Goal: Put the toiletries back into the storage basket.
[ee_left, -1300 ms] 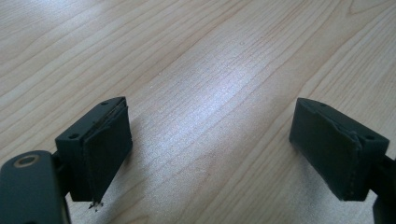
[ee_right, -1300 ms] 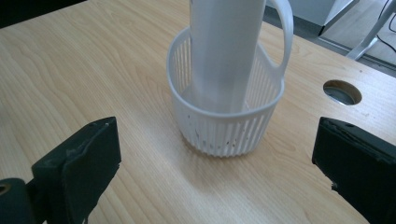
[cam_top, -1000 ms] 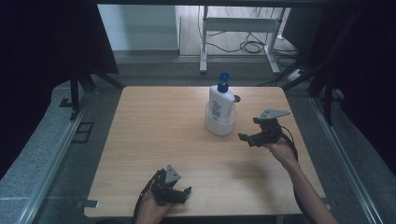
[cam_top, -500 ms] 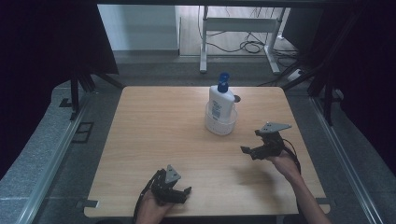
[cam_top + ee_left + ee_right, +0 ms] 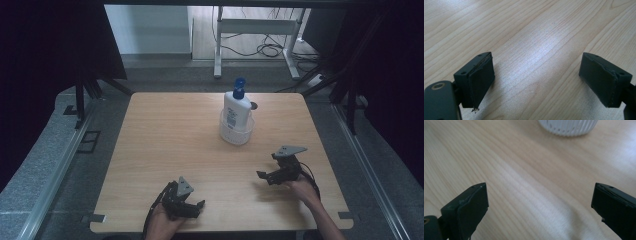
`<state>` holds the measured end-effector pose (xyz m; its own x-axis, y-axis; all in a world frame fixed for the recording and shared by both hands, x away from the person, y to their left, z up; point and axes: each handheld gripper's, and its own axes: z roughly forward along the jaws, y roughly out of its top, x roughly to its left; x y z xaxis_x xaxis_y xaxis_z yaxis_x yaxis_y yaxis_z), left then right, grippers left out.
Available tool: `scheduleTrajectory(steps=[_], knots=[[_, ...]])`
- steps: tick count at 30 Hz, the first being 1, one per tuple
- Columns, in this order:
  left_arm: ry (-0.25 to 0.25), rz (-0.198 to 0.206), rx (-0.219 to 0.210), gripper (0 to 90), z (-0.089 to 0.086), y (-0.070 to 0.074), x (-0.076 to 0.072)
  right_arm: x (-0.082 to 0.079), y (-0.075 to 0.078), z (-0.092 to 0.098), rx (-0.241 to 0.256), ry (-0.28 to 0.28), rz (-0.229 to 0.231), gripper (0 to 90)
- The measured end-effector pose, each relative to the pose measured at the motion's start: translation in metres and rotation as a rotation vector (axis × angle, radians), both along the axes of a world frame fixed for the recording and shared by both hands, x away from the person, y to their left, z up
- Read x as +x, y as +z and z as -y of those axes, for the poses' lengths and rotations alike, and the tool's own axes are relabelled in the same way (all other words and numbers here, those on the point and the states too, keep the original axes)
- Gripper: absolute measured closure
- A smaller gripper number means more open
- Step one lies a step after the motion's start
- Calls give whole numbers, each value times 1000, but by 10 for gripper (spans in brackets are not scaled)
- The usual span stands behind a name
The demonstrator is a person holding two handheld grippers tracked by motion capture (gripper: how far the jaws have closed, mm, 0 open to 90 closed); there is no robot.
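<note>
Both hand-held grippers, left (image 5: 192,207) and right (image 5: 265,176), rest low over the surface (image 5: 165,135) with jaws apart and empty. To finish well, I'd keep both clear of the bottle (image 5: 236,106) in its cup (image 5: 236,134)

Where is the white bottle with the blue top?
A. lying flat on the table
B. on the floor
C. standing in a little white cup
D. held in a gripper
C: the bottle stands upright inside the cup on the table, apart from both open grippers.
</note>
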<state>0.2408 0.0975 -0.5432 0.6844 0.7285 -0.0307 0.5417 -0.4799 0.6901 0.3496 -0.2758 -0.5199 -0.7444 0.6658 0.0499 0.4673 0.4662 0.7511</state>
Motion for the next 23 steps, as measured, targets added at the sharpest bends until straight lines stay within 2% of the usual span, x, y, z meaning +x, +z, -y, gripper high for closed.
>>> scheduleTrajectory(steps=[11, 17, 23], knots=[[1, 0, 0, 123, 0, 0, 0, -16, -22, -5, -41, 36, -44, 0], [1, 0, 0, 122, 0, 0, 0, -24, -24, -11, -91, 57, -10, 0], [1, 0, 0, 122, 0, 0, 0, -26, -24, -11, -92, 59, -11, 0]])
